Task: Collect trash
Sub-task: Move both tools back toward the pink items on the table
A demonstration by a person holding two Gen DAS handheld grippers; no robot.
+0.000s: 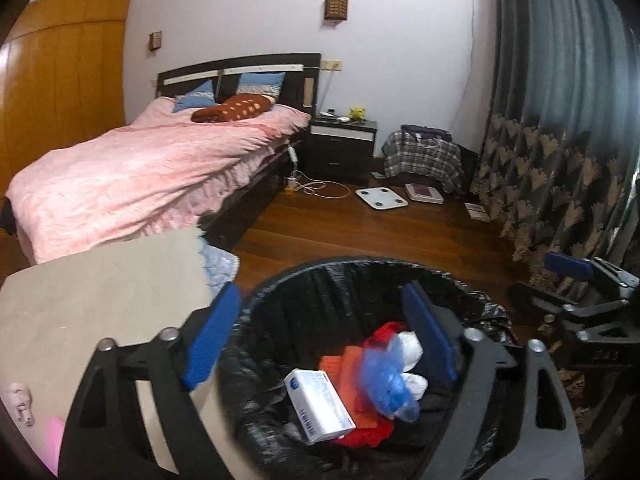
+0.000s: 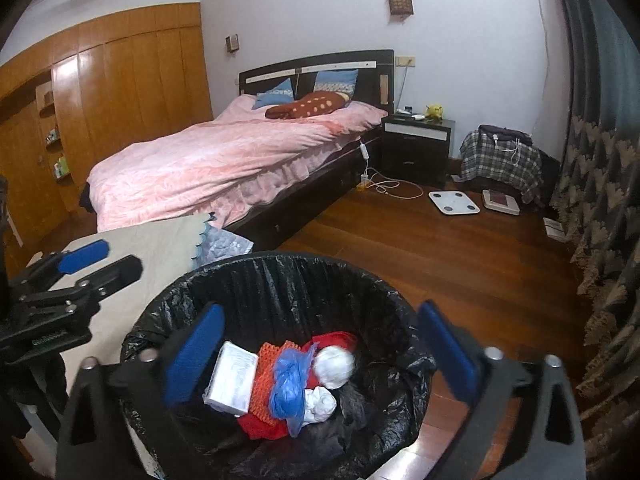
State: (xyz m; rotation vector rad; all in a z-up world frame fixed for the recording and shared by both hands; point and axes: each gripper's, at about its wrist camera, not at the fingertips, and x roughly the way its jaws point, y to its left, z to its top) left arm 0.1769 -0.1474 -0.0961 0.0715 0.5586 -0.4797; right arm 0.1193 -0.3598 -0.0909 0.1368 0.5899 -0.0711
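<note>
- Black plastic lines the trash bin (image 2: 280, 280), which stands on the wooden floor (image 2: 460, 264) beside the table (image 2: 132, 248) and near the foot of the bed (image 2: 224, 168).
- Inside the bin, collected trash is seen: a white box (image 2: 234, 380), a piece of red-orange netting (image 2: 266, 376), a blue plastic bag (image 2: 290, 384) and two white crumpled wads (image 2: 334, 364).
- The blue plastic bag and the upper wad appear blurred, which suggests that they are dropping or settling; this is a judgement only.
- The left tool (image 1: 320, 344) is held over the bin with its blue pads spread wide; nothing is gripped between them.
- The right tool (image 2: 316, 360) is likewise held over the bin, jaws released to full width, with no item pressed by either pad.
- Progress is judged as advanced: several items are already deposited and both tools are emptied.
- On the table, covered by a beige cloth (image 1: 100, 288), no loose trash can be made out in the visible part.
- Small flat items (image 1: 478, 212) lie on the floor by the curtain (image 1: 560, 160); whether they are trash cannot be told.
- Remaining work is judged to be a check of the room for further litter and, possibly, closing of the liner.
</note>
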